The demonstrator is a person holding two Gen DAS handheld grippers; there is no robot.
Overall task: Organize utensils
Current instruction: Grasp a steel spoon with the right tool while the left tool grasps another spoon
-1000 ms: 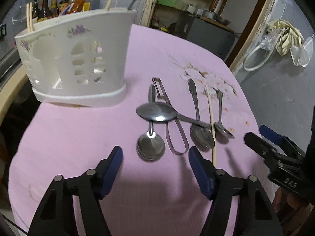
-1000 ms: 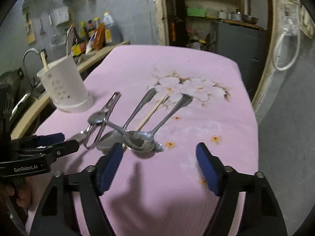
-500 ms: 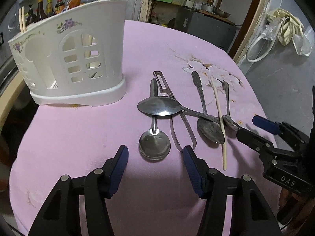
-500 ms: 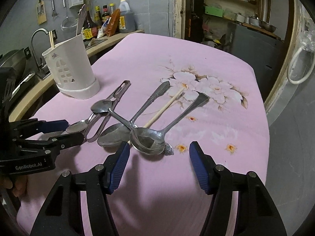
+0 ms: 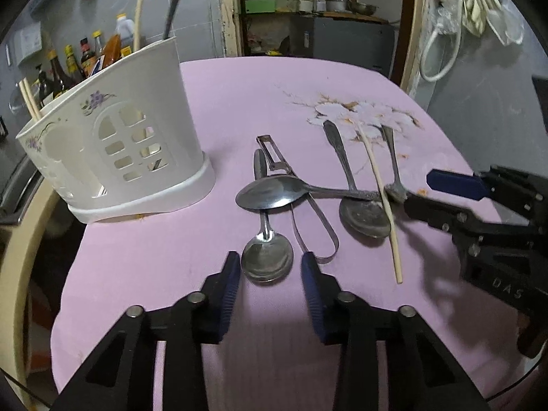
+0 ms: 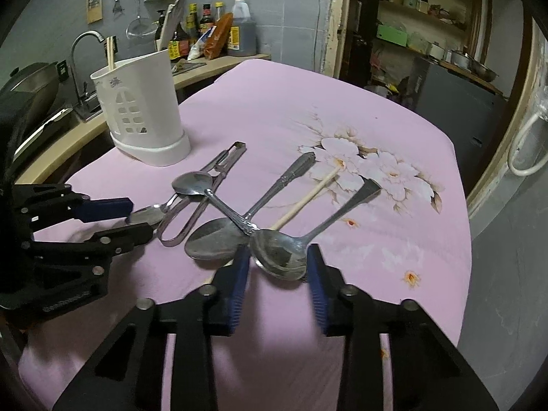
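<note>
Steel spoons (image 5: pixel 267 262), four, one chopstick (image 5: pixel 380 190); each closing gripper (image 5: pixel 270 267) (image 6: pixel 278 263) straddles a bowl.

Lying flat on the pink cloth, right of the white utensil holder (image 5: pixel 113 144): a round-bowled steel spoon (image 5: pixel 267 257), bowl up, handle toward the holder's far side. Across its handle, an oval spoon (image 5: pixel 270 193), bowl up, handle running away from the holder. Under that, a metal peeler (image 5: pixel 294 188) with looped handle. Farther from the holder, a large spoon (image 5: pixel 363 215), a pale wooden chopstick (image 5: pixel 380 191) over its bowl, and a last spoon (image 6: pixel 281 253). Standing upright in the holder: more chopsticks (image 5: pixel 29 102).
</note>
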